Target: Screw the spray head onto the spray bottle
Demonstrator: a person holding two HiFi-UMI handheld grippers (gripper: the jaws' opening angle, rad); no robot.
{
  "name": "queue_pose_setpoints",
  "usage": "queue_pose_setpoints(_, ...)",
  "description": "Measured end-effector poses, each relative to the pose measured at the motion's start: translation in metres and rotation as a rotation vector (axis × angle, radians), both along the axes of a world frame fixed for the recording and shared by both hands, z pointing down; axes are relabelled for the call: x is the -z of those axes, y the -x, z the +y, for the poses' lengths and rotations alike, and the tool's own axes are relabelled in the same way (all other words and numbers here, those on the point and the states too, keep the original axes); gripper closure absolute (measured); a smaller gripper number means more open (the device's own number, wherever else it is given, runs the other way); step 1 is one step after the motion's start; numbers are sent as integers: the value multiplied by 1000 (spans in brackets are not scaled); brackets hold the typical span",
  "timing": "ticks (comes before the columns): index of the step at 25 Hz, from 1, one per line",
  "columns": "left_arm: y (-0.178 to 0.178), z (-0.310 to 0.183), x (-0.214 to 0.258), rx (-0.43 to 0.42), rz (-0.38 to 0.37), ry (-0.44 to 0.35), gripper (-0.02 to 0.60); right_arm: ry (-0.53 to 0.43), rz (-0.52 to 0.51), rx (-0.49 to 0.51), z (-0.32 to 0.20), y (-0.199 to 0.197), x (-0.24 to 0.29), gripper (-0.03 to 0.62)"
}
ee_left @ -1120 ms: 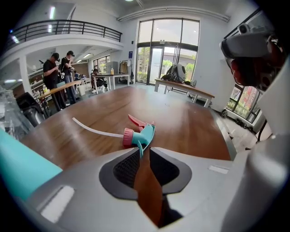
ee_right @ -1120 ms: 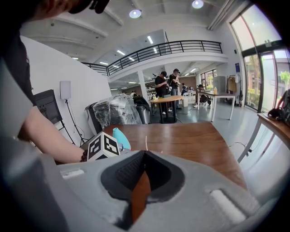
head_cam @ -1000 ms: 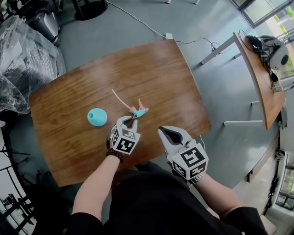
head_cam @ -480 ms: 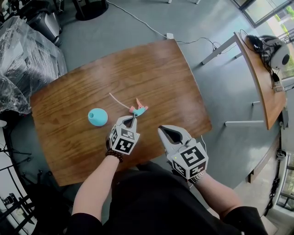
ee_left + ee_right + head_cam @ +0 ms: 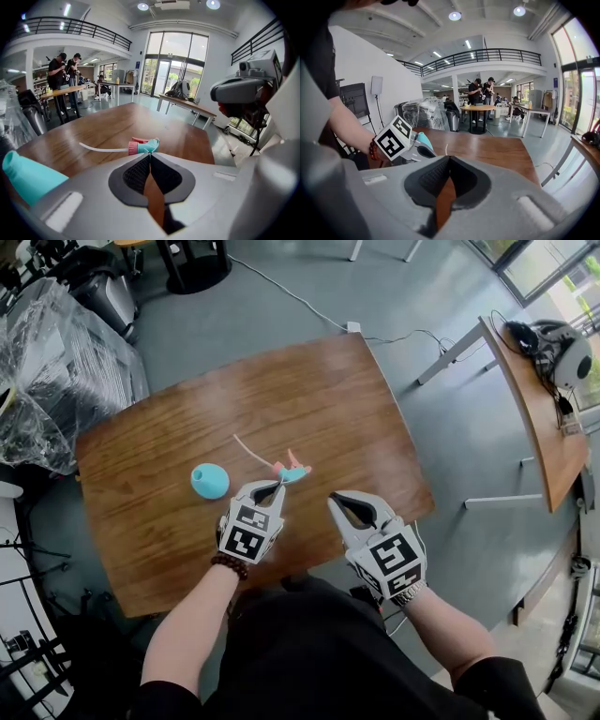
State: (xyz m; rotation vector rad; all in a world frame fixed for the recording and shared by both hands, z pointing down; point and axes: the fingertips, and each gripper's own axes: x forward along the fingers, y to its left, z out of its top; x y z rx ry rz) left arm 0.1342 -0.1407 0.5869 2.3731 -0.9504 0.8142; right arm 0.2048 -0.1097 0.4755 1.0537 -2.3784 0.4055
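Bearing surface, table (image 5: 169, 437): a brown wooden top with rounded corners on a grey floor. Bottle, spray head and both grippers sit over its near half.
Wrapped bundle (image 5: 56, 362): things under clear plastic film, off the table's far left corner.
Side desk (image 5: 536, 409): a second wooden top well to the right, with a black and white device (image 5: 561, 345) at its far end.
Right gripper (image 5: 349, 502) (image 5: 448, 160): held over the table's near edge, right of the spray head and apart from it. The jaws are pressed together with nothing between them.
Left gripper (image 5: 267, 489) (image 5: 150, 154): pointing at the spray head, jaws closed tip to tip and empty. The spray head lies just past the tips; they seem a hair short of it, though the steep head view leaves that unsure.
Markers: each gripper's cube shows black and white square patterns, the only print that can be made out.
Spray bottle (image 5: 210, 481) (image 5: 28, 176): teal, round from above, left of the left gripper and apart from the spray head.
Spray head (image 5: 292, 471) (image 5: 144, 146): teal body with pink collar and trigger, lying on its side on the wood.
Dip tube (image 5: 249, 450) (image 5: 103, 149): thin and white, running from the pink collar away to the far left, flat on the table.
Bracelet (image 5: 230, 564): dark beads on the left wrist.
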Motion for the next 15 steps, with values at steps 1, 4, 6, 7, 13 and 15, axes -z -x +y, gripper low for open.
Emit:
queue_pose_setpoints(1, -1, 1, 7, 2, 16, 3, 557, -14, 9, 11, 0, 0, 2, 600)
queue_pose_setpoints(4, -1, 2, 26, 3, 56, 9, 557, -67, 38, 56, -1, 3, 9, 600)
queue_pose_setpoints(6, -1, 1, 38, 5, 80, 14, 557, -100, 56, 88, -2, 6, 15, 578)
queue_pose_setpoints(7, -1, 1, 44, 5, 90, 16, 558, -115, 62, 100, -3, 7, 18, 562)
queue_pose_setpoints(13, -2, 1, 74, 10, 158, 40, 558, -234, 130, 204, -5, 17, 35, 514)
queue_pose_setpoints(15, -3, 2, 83, 9, 177, 50, 557, -279, 180, 258, -2, 20, 37, 494)
